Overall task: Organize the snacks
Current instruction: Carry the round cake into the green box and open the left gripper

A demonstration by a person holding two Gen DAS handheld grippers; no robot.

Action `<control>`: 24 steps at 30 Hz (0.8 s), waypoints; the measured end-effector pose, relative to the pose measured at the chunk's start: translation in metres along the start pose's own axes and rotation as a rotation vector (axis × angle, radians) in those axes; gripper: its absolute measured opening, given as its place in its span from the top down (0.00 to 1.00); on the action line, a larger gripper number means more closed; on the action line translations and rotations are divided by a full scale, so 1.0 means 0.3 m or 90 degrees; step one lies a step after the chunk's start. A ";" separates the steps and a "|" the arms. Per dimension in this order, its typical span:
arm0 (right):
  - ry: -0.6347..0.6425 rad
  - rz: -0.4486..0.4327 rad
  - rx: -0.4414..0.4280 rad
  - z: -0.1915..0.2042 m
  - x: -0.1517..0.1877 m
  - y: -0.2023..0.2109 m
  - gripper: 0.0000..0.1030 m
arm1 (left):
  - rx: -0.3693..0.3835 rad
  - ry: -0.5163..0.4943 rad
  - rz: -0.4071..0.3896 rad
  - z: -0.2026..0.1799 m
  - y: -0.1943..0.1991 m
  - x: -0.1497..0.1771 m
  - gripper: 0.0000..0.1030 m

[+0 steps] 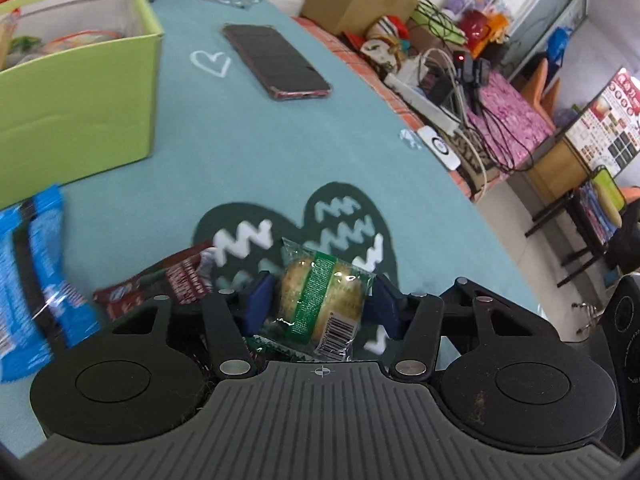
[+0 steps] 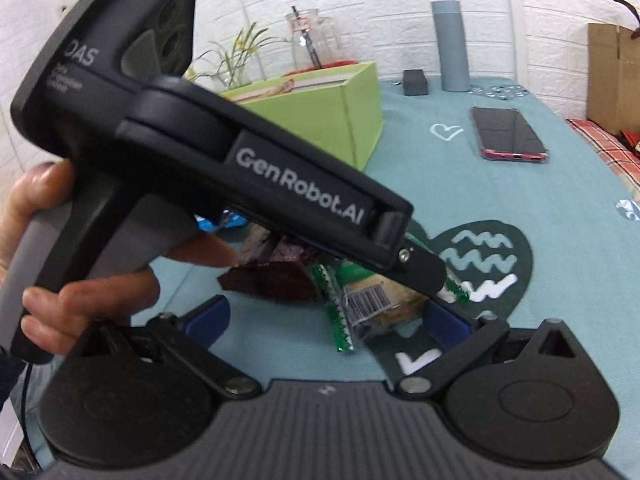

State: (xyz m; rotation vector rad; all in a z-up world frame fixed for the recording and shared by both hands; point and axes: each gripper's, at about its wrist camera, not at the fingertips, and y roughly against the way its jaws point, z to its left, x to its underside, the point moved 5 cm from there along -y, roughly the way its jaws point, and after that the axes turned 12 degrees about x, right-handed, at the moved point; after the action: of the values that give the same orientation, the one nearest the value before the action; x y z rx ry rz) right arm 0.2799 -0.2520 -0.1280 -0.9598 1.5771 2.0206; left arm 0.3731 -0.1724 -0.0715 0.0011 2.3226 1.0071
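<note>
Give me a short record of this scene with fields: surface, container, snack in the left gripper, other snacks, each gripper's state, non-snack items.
surface: teal tablecloth
container: green box, open top, packets inside
snack in left gripper: wrapped bun with green label, between the blue pads
other snacks: blue packet, dark red packet, both beside the bun
left gripper: shut on the bun
right gripper: open, empty, near the bun
non-snack items: phone, grey cylinder

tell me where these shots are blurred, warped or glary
Left wrist view: the blue snack packet is motion-smeared, the wrapped bun is sharp with glints on its film, and the table edge bows. Right wrist view: the hand looks soft, and the phone shows sheen.
</note>
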 end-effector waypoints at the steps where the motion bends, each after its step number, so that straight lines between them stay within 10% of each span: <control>1: 0.011 0.001 -0.007 0.029 0.005 0.004 0.01 | -0.008 -0.002 -0.003 0.004 0.021 0.022 0.65; 13: 0.099 0.003 -0.078 0.355 0.091 0.087 0.01 | -0.029 0.056 -0.082 0.064 0.344 0.366 0.59; 20: 0.037 -0.029 0.033 0.390 0.090 0.113 0.01 | -0.042 0.071 -0.125 0.068 0.362 0.366 0.28; 24: 0.018 -0.022 0.051 0.382 0.101 0.110 0.02 | -0.050 0.041 -0.110 0.065 0.343 0.358 0.36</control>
State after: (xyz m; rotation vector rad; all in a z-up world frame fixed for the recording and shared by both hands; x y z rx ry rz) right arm 0.2059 -0.1549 -0.1132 -0.9819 1.6316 1.9140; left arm 0.2719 -0.0618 -0.0699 -0.2618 2.2933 1.0222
